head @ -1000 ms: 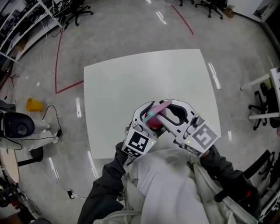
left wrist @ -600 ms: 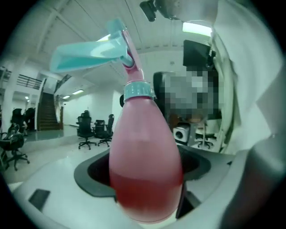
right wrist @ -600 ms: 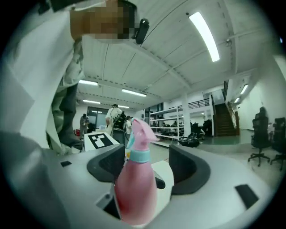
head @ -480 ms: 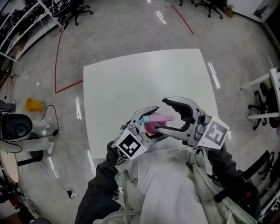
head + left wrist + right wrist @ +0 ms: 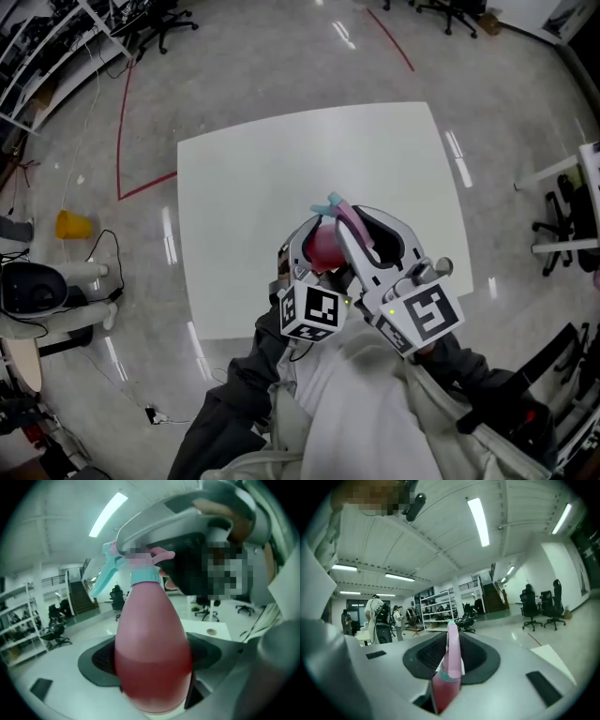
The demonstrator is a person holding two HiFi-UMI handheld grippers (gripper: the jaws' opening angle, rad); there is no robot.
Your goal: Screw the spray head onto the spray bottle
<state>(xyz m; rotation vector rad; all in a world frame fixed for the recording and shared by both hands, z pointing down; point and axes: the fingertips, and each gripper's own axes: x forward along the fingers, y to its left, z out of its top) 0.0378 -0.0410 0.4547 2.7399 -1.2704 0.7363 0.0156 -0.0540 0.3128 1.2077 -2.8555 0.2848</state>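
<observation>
A pink spray bottle (image 5: 322, 247) hangs above the white table (image 5: 262, 178), close to my body. My left gripper (image 5: 317, 240) is shut on its wide body (image 5: 152, 653), one dark pad (image 5: 101, 660) on each side. The spray head (image 5: 343, 217), pink with a teal collar and trigger (image 5: 104, 576), sits on the bottle's neck. My right gripper (image 5: 364, 227) comes from the right, and its jaws have just been closing with the spray head (image 5: 453, 651) between them. They are now shut on it, and the pads (image 5: 476, 660) press its sides.
The table's near edge (image 5: 225, 328) lies just below the grippers. On the floor to the left are a yellow object (image 5: 73, 225), a grey machine (image 5: 37, 272) and cables. A red tape line (image 5: 125, 122) runs past the table, and office chairs (image 5: 562, 225) stand at the right.
Half a second ago my right gripper's jaws stood wide apart beside the spray head; now they are shut on it. The left gripper has swung the bottle from pointing right to pointing away.
</observation>
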